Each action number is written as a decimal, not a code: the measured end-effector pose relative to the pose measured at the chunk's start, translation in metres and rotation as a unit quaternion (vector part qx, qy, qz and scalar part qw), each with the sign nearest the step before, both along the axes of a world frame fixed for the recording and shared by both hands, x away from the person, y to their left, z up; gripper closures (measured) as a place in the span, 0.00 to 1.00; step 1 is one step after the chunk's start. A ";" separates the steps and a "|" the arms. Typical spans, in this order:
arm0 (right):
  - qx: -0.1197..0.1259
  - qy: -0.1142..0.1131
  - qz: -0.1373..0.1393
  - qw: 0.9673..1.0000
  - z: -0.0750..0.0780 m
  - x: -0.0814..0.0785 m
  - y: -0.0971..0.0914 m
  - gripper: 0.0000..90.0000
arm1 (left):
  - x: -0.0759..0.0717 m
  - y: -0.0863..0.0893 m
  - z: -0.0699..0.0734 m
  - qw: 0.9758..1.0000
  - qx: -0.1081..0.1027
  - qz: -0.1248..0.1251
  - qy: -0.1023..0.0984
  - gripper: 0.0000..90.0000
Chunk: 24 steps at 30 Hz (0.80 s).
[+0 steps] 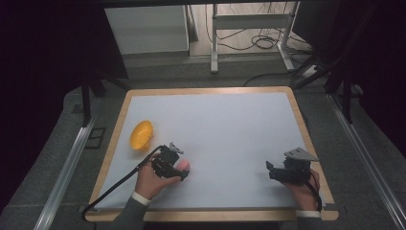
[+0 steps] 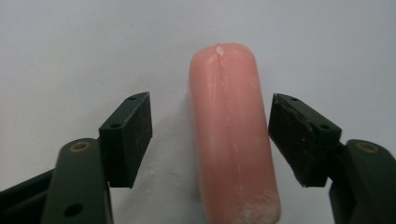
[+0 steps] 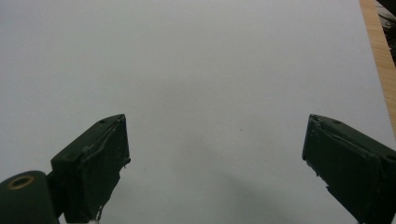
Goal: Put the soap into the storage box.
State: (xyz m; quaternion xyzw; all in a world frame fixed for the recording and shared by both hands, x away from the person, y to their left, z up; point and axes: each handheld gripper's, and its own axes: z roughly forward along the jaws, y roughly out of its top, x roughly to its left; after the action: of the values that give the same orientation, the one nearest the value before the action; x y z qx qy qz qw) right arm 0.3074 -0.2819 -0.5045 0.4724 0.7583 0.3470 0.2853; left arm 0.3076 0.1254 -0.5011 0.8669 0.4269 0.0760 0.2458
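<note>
Between the spread jaws of the left gripper [image 2: 210, 140] lies a pink sausage [image 2: 231, 135], lengthwise along the jaws, with a gap on each side; neither pad touches it yet. From the high view, the left gripper [image 1: 168, 163] sits near the surface's front edge, left of the middle, and the pink end of the sausage [image 1: 183, 166] shows just beyond the hand. The right gripper [image 3: 215, 163] also stands open, with nothing between its jaws, and rests near the front right corner [image 1: 287, 170], well apart from the sausage. A yellow bowl [image 1: 141, 135] sits close to the left edge of the white surface [image 1: 230, 124]. The step in hand looks like the grasp: the jaws are lined up and need only close evenly on the sausage. Lifting it toward the bowl would probably follow.
</note>
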 end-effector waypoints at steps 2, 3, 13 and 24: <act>0.001 0.001 -0.001 1.000 0.000 0.000 0.000 0.08 | 0.000 -0.002 -0.002 1.000 0.004 0.002 0.001 0.37; -0.001 0.001 0.000 1.000 -0.001 0.000 0.000 0.08 | 0.000 -0.003 -0.005 1.000 0.008 0.004 0.003 0.39; -0.001 -0.001 0.006 1.000 -0.002 0.000 0.001 0.08 | 0.003 -0.007 -0.013 1.000 0.009 -0.010 0.016 0.62; 0.002 -0.011 0.017 1.000 0.000 -0.001 0.002 0.08 | 0.001 -0.006 -0.012 1.000 0.011 -0.006 0.002 0.66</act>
State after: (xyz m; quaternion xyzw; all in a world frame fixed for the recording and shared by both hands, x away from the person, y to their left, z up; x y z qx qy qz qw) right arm 0.3063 -0.2799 -0.5044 0.4557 0.7625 0.3586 0.2868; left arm 0.3087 0.1193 -0.5130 0.8721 0.4214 0.0776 0.2363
